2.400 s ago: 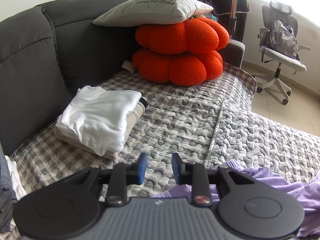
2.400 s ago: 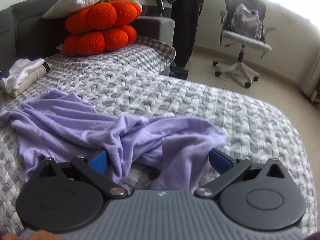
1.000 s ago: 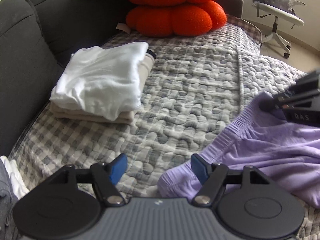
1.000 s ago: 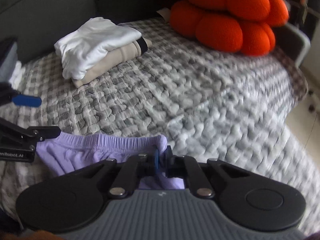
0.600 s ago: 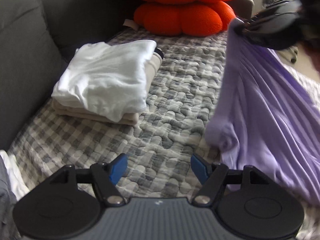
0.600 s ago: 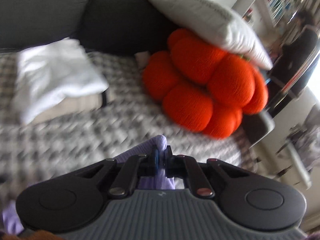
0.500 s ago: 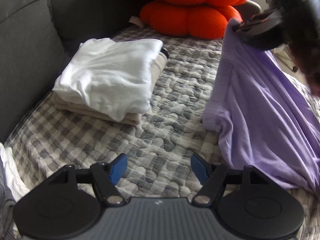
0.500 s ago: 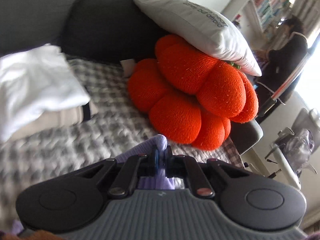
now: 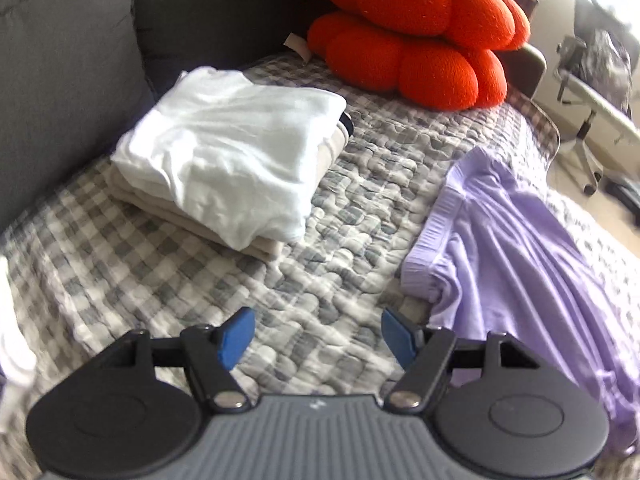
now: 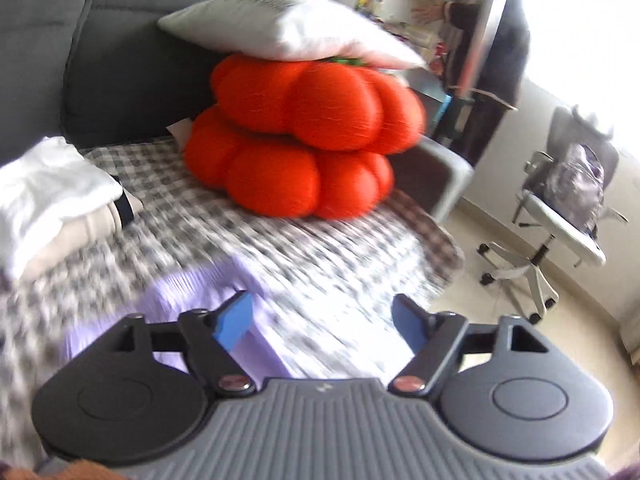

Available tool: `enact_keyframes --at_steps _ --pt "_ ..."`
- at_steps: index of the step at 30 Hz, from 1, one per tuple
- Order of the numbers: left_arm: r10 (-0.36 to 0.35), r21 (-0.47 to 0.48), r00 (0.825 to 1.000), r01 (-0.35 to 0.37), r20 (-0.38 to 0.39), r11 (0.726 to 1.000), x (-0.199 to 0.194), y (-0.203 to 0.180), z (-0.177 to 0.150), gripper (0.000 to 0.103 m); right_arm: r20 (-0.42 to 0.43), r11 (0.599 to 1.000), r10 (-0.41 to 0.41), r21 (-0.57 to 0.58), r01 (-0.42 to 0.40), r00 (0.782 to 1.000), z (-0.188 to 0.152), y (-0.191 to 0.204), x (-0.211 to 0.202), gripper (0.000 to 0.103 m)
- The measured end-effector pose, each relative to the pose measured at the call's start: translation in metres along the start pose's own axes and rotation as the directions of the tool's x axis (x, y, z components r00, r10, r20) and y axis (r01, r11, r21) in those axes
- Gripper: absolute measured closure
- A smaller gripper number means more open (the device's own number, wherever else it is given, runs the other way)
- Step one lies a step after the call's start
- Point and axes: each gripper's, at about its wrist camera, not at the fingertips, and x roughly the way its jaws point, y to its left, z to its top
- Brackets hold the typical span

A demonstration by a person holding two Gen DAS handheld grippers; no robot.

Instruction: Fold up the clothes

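A purple garment (image 9: 516,256) lies spread on the quilted sofa cover, its ribbed band toward the sofa back. Its edge shows blurred in the right wrist view (image 10: 192,292). My left gripper (image 9: 318,334) is open and empty, just above the cover, left of the garment's near corner. My right gripper (image 10: 324,322) is open and empty, above the garment's band. A folded stack with a white top (image 9: 228,160) lies at the left by the sofa back; it also shows in the right wrist view (image 10: 44,192).
Two orange pumpkin cushions (image 10: 304,140) with a white pillow (image 10: 280,36) on top stand at the sofa's far end. A grey quilted cover (image 9: 344,208) spreads over the seat. An office chair (image 10: 560,208) and a person (image 10: 496,40) are beyond the sofa.
My right gripper has opened and let go of the purple garment, which now lies flat on the cover. The left gripper stays open, shifted slightly.
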Motion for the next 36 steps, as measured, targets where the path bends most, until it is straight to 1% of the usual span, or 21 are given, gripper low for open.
enact_keyframes --at_steps 2,5,7,11,12,14,17,18,19,21,22,23,24,25,26,28,29,30,32,34,36 --pt "-0.013 -0.018 1.0 0.012 -0.016 1.0 0.002 0.0 -0.001 0.032 -0.037 0.998 -0.029 0.046 0.03 0.999 -0.022 -0.027 -0.025 0.02" --pt "-0.057 -0.061 0.998 0.056 -0.018 0.997 0.004 -0.001 -0.002 0.032 -0.126 0.988 -0.017 0.153 0.036 0.992 -0.064 -0.056 -0.06 0.02" --pt "-0.093 -0.089 0.996 0.092 -0.008 0.992 0.005 -0.001 -0.003 0.032 -0.167 0.978 0.017 0.207 0.019 0.986 -0.093 -0.067 -0.084 0.02" --pt "-0.144 -0.111 0.989 0.145 0.017 0.983 0.008 -0.009 -0.001 0.032 -0.198 0.97 0.026 0.244 0.024 0.98 -0.139 -0.078 -0.124 0.02" --pt "-0.154 -0.114 0.988 0.156 0.023 0.981 0.009 -0.012 -0.001 0.032 -0.199 0.968 0.025 0.249 0.026 0.98 -0.15 -0.081 -0.131 0.02" --pt "-0.151 -0.121 0.988 0.154 0.027 0.981 0.014 -0.017 0.003 0.032 -0.212 0.965 0.014 0.257 0.042 0.977 -0.169 -0.087 -0.138 0.018" --pt "-0.134 -0.136 0.991 0.135 0.018 0.981 0.027 -0.026 0.007 0.032 -0.273 0.959 -0.033 0.263 0.107 0.961 -0.192 -0.095 -0.126 0.018" --pt "-0.129 -0.141 0.992 0.13 0.012 0.982 0.032 -0.029 0.008 0.033 -0.277 0.955 -0.027 0.277 0.107 0.961 -0.195 -0.097 -0.123 0.018" --pt "-0.127 -0.132 0.992 0.126 0.005 0.983 0.036 -0.033 0.009 0.034 -0.271 0.952 -0.01 0.293 0.092 0.962 -0.196 -0.099 -0.122 0.024" --pt "-0.124 -0.105 0.992 0.122 -0.008 0.987 0.043 -0.042 0.008 0.046 -0.233 0.952 0.066 0.307 0.009 0.97 -0.197 -0.101 -0.124 0.088" --pt "-0.122 -0.092 0.992 0.12 -0.015 0.989 0.047 -0.047 0.008 0.065 -0.228 0.952 0.066 0.305 0.007 0.971 -0.195 -0.1 -0.125 0.096" --pt "-0.118 -0.064 0.993 0.117 -0.017 0.991 0.049 -0.052 0.008 0.082 -0.212 0.954 0.032 0.299 0.034 0.977 -0.192 -0.102 -0.128 0.096" --pt "-0.113 -0.032 0.993 0.113 -0.019 0.993 0.049 -0.057 0.008 0.083 -0.187 0.955 -0.011 0.291 0.066 0.982 -0.188 -0.104 -0.134 0.096" --pt "-0.107 -0.007 0.994 0.107 -0.016 0.994 0.049 -0.06 0.007 0.087 -0.162 0.954 -0.054 0.284 0.099 0.985 -0.184 -0.107 -0.139 0.096" --pt "-0.11 -0.012 0.994 0.11 -0.016 0.994 0.048 -0.059 0.008 0.091 -0.14 0.945 -0.097 0.299 0.135 0.985 -0.18 -0.116 -0.145 0.096" --pt "-0.12 -0.041 0.993 0.119 -0.016 0.992 0.046 -0.054 0.011 0.093 -0.101 0.91 -0.186 0.357 0.21 0.977 -0.174 -0.142 -0.16 0.096" --pt "-0.124 -0.059 0.992 0.124 -0.012 0.991 0.044 -0.051 0.013 0.094 -0.092 0.895 -0.217 0.379 0.235 0.972 -0.172 -0.156 -0.165 0.096" --pt "-0.129 -0.076 0.992 0.128 -0.008 0.989 0.042 -0.048 0.014 0.094 -0.09 0.882 -0.239 0.397 0.255 0.967 -0.169 -0.169 -0.17 0.096" --pt "-0.117 -0.088 0.993 0.116 -0.003 0.989 0.041 -0.045 0.016 0.094 -0.085 0.856 -0.275 0.432 0.284 0.958 -0.164 -0.197 -0.178 0.096" --pt "-0.113 -0.112 0.993 0.111 -0.014 0.987 0.041 -0.039 0.019 0.094 -0.074 0.846 -0.29 0.447 0.291 0.954 -0.158 -0.218 -0.183 0.096" --pt "-0.116 -0.143 0.993 0.113 -0.018 0.983 0.041 -0.034 0.02 0.094 -0.05 0.84 -0.327 0.443 0.315 0.944 -0.15 -0.23 -0.188 0.096"
